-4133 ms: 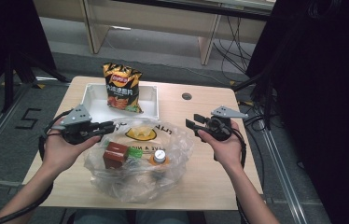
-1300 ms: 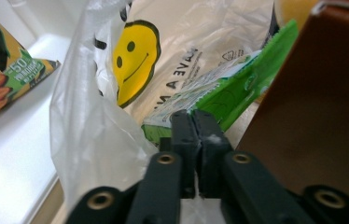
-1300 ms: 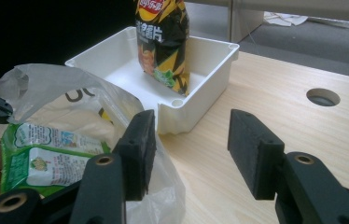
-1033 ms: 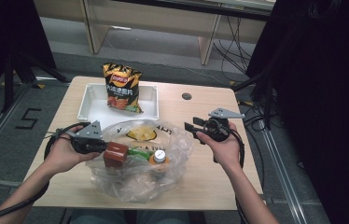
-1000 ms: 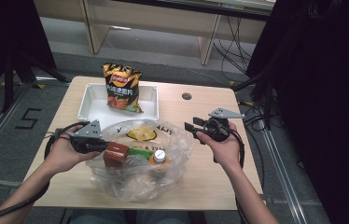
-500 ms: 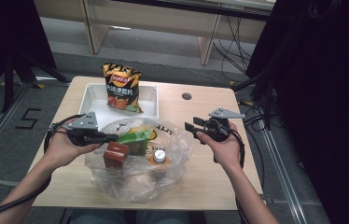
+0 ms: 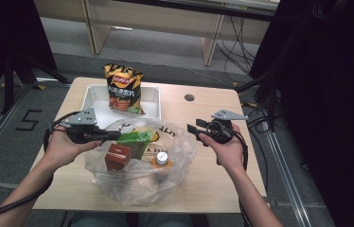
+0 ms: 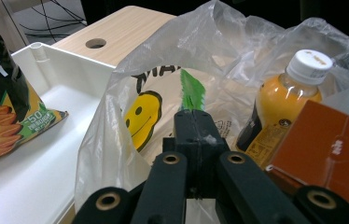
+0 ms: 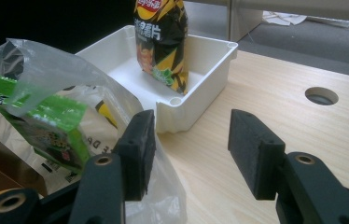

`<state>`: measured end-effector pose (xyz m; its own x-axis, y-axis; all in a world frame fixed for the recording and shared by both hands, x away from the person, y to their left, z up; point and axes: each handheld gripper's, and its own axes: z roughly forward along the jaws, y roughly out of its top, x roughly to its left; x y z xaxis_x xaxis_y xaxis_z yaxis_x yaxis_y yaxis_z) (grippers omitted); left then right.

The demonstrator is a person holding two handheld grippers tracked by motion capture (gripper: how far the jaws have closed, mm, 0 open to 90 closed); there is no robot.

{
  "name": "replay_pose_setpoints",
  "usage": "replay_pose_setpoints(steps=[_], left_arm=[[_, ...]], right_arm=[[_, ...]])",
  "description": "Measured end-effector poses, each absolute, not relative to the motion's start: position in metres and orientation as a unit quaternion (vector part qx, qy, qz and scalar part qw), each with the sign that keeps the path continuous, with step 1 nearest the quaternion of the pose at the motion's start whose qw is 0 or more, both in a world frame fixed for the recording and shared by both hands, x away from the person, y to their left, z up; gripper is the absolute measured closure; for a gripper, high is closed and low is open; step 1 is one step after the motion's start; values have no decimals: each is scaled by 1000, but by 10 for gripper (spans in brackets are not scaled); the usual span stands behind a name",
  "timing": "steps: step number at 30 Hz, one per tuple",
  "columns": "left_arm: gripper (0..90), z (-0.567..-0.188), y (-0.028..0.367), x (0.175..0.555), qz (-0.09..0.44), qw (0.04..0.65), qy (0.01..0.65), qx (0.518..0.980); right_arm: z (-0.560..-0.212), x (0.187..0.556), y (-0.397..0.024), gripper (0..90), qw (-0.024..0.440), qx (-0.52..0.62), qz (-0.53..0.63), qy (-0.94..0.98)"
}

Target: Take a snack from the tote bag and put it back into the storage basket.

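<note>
High view: the left gripper (image 7: 113,135) has its jaws clamped on the top edge of a flat green foil snack packet (image 7: 135,139), raised from the clear plastic bag (image 7: 118,187); light, crinkly and slippery, it is probably best pinched at the seam. Beside the bag, the right gripper (image 7: 192,128) waits with jaws apart.

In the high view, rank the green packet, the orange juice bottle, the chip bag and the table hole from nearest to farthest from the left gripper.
From the left gripper:
1. Green packet, pinched in its jaws, over the plastic bag's mouth.
2. Orange juice bottle, inside the bag, toward the person.
3. Chip bag, upright in the white tray at the table's far side.
4. Table hole, far side, right of the tray.
</note>
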<state>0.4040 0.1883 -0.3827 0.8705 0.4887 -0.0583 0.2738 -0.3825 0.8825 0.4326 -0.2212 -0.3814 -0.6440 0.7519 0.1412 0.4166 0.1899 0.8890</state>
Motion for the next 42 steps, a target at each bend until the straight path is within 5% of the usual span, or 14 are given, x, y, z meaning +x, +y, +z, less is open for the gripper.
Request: replay_pose_setpoints(steps=[18,29,33,42], left_arm=[[900,-357,198,398,121,538,235,800],[893,-374,190,404,103,520,233,815],[762,-372,188,404,92,499,225,832],[679,-384,194,404,81,472,233,846]], right_arm=[[-381,433,-220,519,152,385,505,758],[-383,433,-218,514,155,381,504,759],[-384,434,-219,507,155,388,500,758],[-383,433,-220,504,151,388,496,762]])
